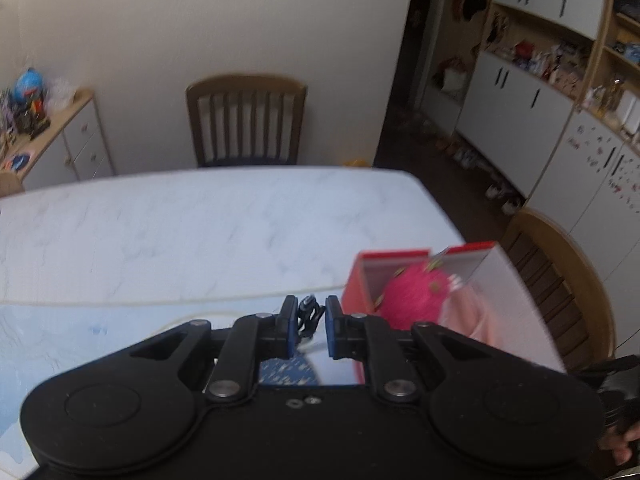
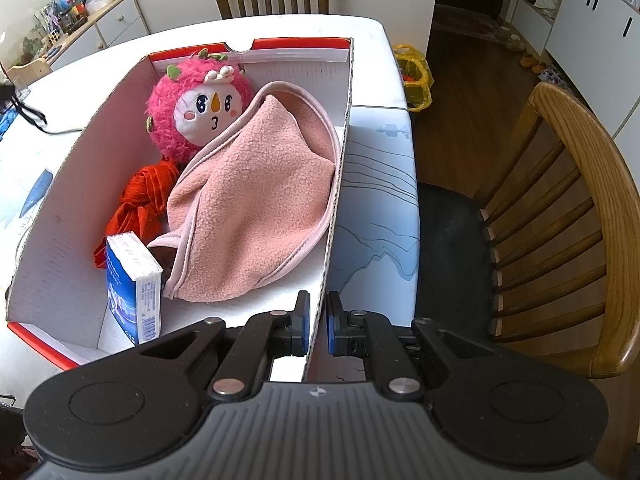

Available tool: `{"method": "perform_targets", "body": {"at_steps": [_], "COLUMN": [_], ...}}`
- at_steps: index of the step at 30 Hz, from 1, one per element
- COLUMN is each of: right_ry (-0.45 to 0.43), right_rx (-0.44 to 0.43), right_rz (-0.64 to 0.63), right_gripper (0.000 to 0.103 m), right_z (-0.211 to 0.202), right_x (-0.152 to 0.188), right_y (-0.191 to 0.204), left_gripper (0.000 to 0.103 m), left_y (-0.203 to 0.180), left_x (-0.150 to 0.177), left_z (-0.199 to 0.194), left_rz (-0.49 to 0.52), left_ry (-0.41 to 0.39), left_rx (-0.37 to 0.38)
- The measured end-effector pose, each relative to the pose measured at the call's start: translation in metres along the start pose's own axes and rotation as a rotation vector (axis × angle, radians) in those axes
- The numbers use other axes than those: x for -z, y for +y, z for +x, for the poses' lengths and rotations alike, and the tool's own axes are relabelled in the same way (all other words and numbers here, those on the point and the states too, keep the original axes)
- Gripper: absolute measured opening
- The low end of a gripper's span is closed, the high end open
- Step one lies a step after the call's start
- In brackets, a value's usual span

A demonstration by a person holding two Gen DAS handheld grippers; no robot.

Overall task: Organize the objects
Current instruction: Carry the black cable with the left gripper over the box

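Left gripper: blue pads close together on a small dark cable bundle; the blurred view leaves the bundle's shape unclear.
Right gripper: pads nearly closed, pinching the right wall of the cardboard box, one pad inside, one outside.
Hidden: the left wrist view shows only the box's far corner; the right gripper's body covers the box's near right corner.
Box contents: pink plush doll at the far end, face up; pink fleece blanket over its body; red cloth beside it; blue and white carton upright at the near end.
Box position: on the white table, its long axis running away from the right gripper.
Beyond: wooden chair to the right.
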State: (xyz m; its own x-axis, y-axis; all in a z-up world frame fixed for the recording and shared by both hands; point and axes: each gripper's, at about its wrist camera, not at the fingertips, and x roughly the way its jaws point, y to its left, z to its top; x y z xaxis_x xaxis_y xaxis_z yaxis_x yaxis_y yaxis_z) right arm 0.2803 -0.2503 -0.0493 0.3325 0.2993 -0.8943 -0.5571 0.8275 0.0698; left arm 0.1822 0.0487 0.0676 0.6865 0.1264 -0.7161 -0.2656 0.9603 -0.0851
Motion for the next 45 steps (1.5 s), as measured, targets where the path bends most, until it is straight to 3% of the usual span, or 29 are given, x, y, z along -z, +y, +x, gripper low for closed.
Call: {"method": "perform_targets", "body": {"at_steps": [10,21,31,45], "right_ry": [-0.005,-0.007,-0.012,-0.012], "right_rx": [-0.006,-0.009,-0.018,-0.020], "right_rz": [0.003,0.007,0.012,0.005], "right_gripper": [0.008,0.008,0.008,0.008], "right_z": [0.000,-0.001,-0.001,-0.001], "right_x": [0.001,0.002,0.002,0.003], "right_y": [-0.001,-0.002,-0.004,-0.004], "left_gripper": [0.011,0.011,0.011,0.011], "left_y": [-0.065,-0.105,-0.127,-0.160], "left_x": [-0.005,0.000,0.031,0.069], "left_z": [-0.029,-0.029,0.013,0.079], "left_rz": [0.124,0.153,0.163,0.258], "left_ry": [-0.050,-0.035,0.155,0.333], "left_rx": [0.130,0.280,0.381,0.360]}}
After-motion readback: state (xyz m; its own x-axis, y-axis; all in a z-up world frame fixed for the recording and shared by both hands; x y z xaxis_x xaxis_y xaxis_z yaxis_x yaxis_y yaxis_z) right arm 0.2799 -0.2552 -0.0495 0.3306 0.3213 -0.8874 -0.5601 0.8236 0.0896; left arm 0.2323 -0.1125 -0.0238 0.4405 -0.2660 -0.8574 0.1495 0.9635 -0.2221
